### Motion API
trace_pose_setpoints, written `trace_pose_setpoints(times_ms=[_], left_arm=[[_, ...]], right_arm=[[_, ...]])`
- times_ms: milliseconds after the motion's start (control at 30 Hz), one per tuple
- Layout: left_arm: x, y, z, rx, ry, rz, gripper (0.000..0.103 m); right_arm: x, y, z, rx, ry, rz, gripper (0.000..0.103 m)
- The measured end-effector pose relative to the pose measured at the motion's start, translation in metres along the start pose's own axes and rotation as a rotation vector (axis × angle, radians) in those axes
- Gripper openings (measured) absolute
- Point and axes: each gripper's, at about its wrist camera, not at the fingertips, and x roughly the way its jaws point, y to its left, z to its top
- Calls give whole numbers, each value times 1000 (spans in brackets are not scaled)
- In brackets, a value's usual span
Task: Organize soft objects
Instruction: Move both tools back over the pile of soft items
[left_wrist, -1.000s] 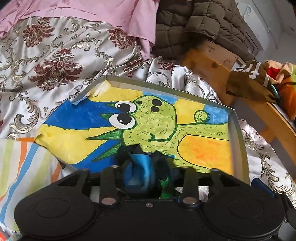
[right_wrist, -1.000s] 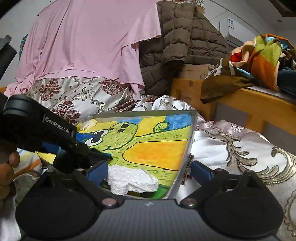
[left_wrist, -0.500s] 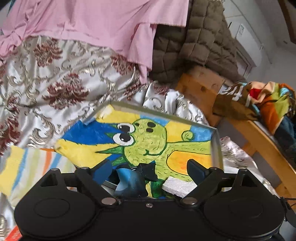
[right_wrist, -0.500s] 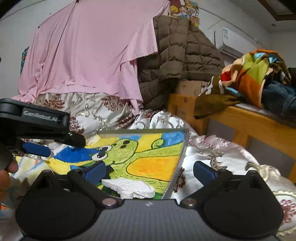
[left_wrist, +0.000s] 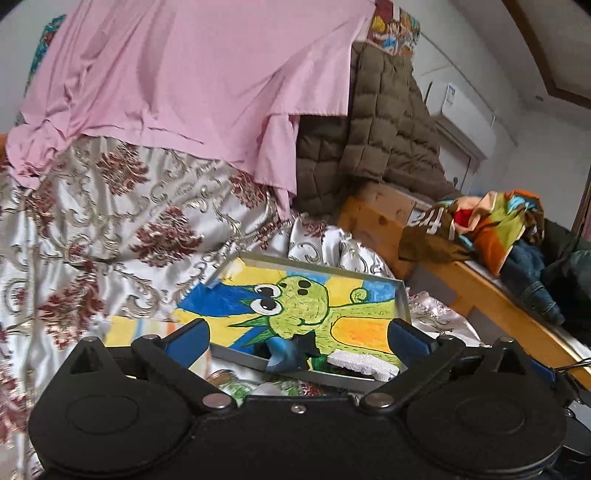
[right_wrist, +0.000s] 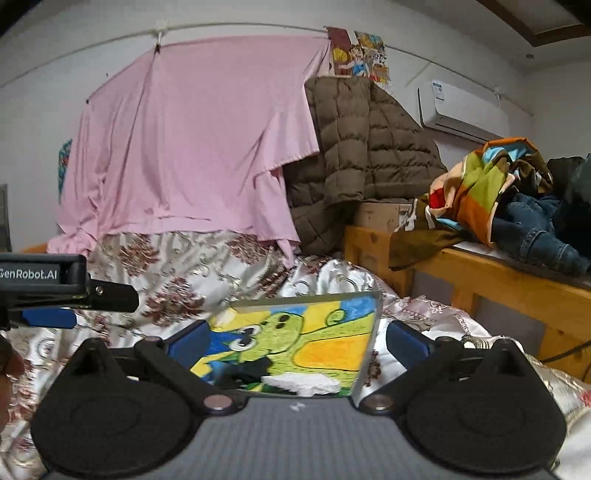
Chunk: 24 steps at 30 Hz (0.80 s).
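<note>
A metal tray (left_wrist: 403, 302) with a green cartoon dragon picture lies on the bed. In it, near its front edge, lie a blue and black soft object (left_wrist: 286, 352) and a white foam piece (left_wrist: 362, 363). My left gripper (left_wrist: 297, 338) is open and empty, raised above and behind the tray's front edge. In the right wrist view the tray (right_wrist: 375, 332), the dark soft object (right_wrist: 247, 367) and the foam (right_wrist: 303, 384) show too. My right gripper (right_wrist: 293, 338) is open and empty above the tray. The left gripper's blue finger (right_wrist: 48, 317) shows at the far left.
The bed is covered by a silver and maroon brocade cloth (left_wrist: 110, 229). A pink sheet (right_wrist: 184, 147) and a brown quilted jacket (right_wrist: 362, 147) hang behind. A wooden bench (right_wrist: 498, 288) at the right holds a pile of clothes (right_wrist: 498, 192). A striped cloth (left_wrist: 129, 328) lies left of the tray.
My left gripper opened, let go of the blue and black soft object in the tray, and drew back and up. My right gripper also rose and drew back.
</note>
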Motion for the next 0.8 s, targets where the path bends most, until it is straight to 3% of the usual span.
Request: trace_pose_setpoints(times_ms=[400, 800], left_arm=[[-85, 40, -28, -12, -17, 36, 102], [-120, 89, -56, -32, -2, 102, 102]], right_arm=[[-63, 45, -15, 19, -7, 43, 103], [-80, 81, -55, -46, 77, 109, 103]])
